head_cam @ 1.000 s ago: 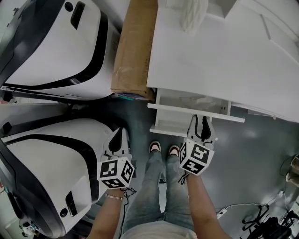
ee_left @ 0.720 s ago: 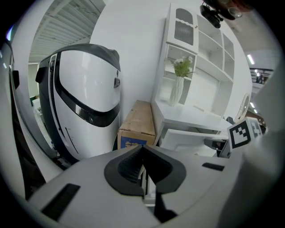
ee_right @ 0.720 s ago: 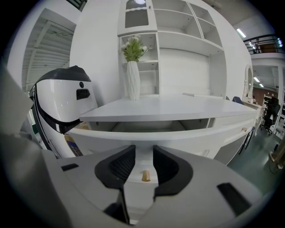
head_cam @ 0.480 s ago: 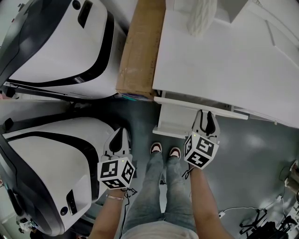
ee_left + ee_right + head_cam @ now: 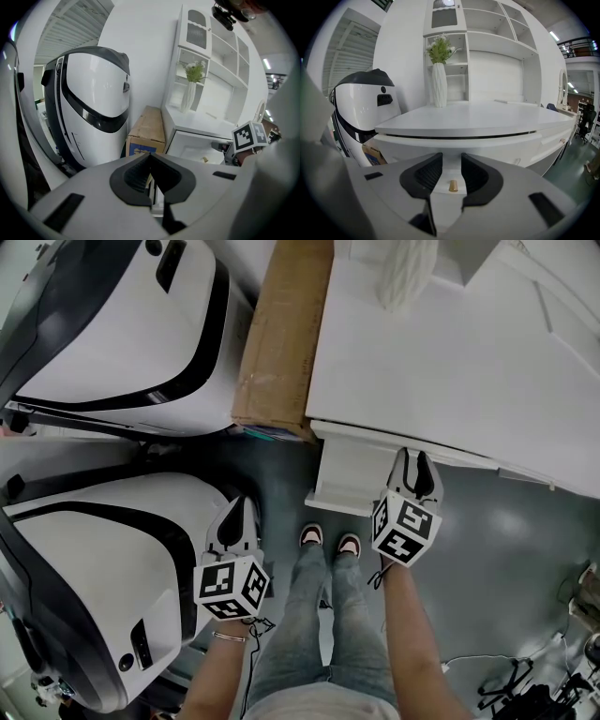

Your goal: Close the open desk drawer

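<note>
Currently: white desk (image 5: pixel 450 362); drawer (image 5: pixel 487 147) under its front edge, nearly home. Right gripper (image 5: pixel 451 161) — jaws well apart, clasping nothing, at the drawer front. Left gripper (image 5: pixel 150 159) — jaws together, empty, off the desk's left corner. Small brass knob (image 5: pixel 453 185) between the right jaws, unpinched. Advisable: push squarely, level, until flush.

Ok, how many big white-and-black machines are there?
2 machines: one upper left beside the cardboard box, one lower left by the left gripper. Others may sit out of frame.
</note>
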`<state>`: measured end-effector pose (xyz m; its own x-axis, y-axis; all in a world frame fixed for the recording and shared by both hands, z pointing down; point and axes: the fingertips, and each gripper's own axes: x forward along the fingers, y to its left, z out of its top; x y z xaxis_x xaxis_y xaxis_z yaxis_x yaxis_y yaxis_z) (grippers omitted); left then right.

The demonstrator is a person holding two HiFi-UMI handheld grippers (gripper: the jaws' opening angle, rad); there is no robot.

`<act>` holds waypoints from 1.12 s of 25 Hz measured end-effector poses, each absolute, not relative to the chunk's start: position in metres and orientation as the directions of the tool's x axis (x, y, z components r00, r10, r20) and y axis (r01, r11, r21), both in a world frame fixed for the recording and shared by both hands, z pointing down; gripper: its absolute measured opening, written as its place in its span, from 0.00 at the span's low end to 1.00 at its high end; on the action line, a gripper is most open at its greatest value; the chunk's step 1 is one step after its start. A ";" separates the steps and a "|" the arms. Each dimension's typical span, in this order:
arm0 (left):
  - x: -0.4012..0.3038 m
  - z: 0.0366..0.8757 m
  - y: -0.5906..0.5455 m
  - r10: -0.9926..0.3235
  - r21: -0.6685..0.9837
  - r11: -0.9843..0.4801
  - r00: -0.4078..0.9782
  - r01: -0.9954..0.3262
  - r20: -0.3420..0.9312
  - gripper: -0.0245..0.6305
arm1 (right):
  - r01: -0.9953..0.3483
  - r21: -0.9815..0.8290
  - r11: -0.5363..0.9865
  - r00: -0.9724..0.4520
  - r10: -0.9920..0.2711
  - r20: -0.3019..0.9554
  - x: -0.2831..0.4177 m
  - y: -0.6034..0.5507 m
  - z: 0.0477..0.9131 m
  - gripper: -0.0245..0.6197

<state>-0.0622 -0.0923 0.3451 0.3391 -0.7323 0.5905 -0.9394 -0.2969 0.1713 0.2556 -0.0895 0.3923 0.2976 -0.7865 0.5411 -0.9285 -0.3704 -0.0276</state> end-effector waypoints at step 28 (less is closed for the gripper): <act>-0.068 0.364 -0.075 -0.718 0.196 -0.314 0.367 -0.929 0.592 0.06 | -0.927 0.018 -0.374 0.335 -0.807 0.486 0.259 -0.094 0.387 0.25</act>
<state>-0.0684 -0.0746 0.3639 0.3668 -0.7178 0.5918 -0.9292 -0.3136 0.1956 0.2587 -0.0940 0.3870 0.3352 -0.8071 0.4861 -0.9271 -0.3744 0.0176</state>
